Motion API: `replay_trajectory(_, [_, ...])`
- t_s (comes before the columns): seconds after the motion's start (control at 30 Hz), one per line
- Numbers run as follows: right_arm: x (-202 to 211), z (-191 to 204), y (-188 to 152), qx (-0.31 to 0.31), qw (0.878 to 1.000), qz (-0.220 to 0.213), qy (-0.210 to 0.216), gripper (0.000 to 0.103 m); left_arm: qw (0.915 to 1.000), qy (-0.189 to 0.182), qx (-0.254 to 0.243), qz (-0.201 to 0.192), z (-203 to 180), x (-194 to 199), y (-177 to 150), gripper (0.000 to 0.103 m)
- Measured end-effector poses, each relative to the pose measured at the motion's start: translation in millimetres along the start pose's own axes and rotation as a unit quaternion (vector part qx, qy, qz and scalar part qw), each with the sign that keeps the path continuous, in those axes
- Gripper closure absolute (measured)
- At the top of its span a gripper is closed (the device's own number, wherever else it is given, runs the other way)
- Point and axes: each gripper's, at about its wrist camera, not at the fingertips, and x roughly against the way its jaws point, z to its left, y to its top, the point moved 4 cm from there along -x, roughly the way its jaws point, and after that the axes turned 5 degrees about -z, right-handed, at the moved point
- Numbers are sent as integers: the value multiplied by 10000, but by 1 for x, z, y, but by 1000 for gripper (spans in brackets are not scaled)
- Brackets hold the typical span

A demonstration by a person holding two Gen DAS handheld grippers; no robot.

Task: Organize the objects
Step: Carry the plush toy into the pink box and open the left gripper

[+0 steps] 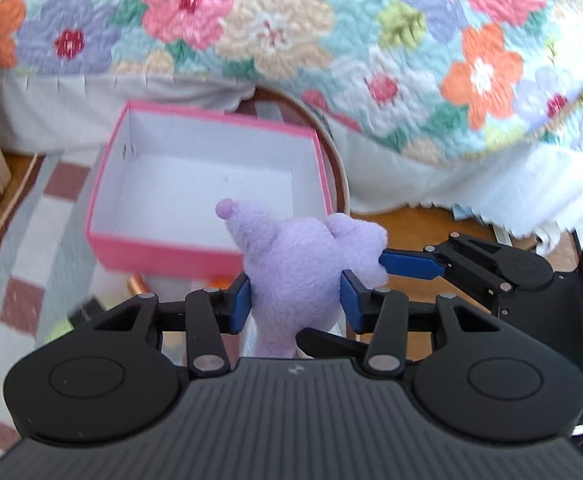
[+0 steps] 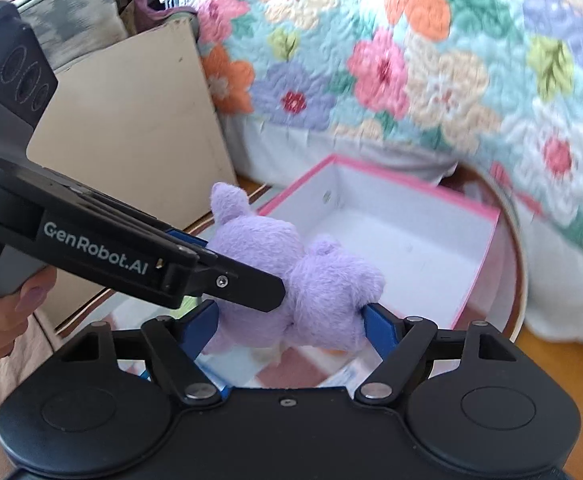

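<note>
Both tongs pinch the purple plush toy (image 1: 299, 264): the left tongs (image 1: 295, 300) its body, the right tongs (image 2: 291, 318) one end. "GenRobot.AI" marks the left tool. The toy hangs above the pink box's (image 1: 163, 250) near edge, on a checked rug (image 1: 27, 264) beside the floral quilt (image 1: 371, 40).

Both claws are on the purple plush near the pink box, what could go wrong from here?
1. Both the left claw and right claw pinch the purple plush toy; pulling apart could stretch it or make one grip slip.
2. The plush hangs at the pink box near wall, not clearly over it; released now, it may land on the rim or outside.
</note>
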Motion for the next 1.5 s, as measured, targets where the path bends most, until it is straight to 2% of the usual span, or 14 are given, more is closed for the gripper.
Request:
replay_trajectory(0.17, [-34,-35,32,248,9994,160,-161,25,9999,54,81,-31,16,-40,43,58])
replay_trajectory(0.3, [-77,-70,42,45,9986,474,-247,27,9997,15,218,90,42,-90,62,58])
replay_trajectory(0.5, [-137,-99,34,-103,9913,1078,-746,31,9991,-114,279,287,65,-159,67,58])
replay_trajectory(0.7, [-177,-116,28,112,9804,1405,-1375,36,9960,-463,702,295,86,-206,69,59])
replay_trajectory(0.97, [-191,-133,21,-234,9704,1549,-1837,40,9960,-618,524,365,83,-233,69,58])
replay_trajectory(1.1, [-204,-130,21,-269,9673,1642,-1913,40,9968,-575,407,387,92,-239,69,58])
replay_trajectory(1.2, [-221,-133,17,-362,9646,1769,-1921,41,9962,-531,412,559,101,-252,69,58])
replay_trajectory(1.3, [-238,-138,11,-198,9580,1937,-2104,42,9955,-540,261,738,101,-266,69,58])
replay_trajectory(1.43, [-247,-147,11,-261,9541,1991,-2221,44,9966,-365,256,689,99,-272,71,57])
replay_trajectory(1.5, [-247,-148,12,-193,9508,2036,-2326,49,9967,-46,234,780,100,-270,70,57])
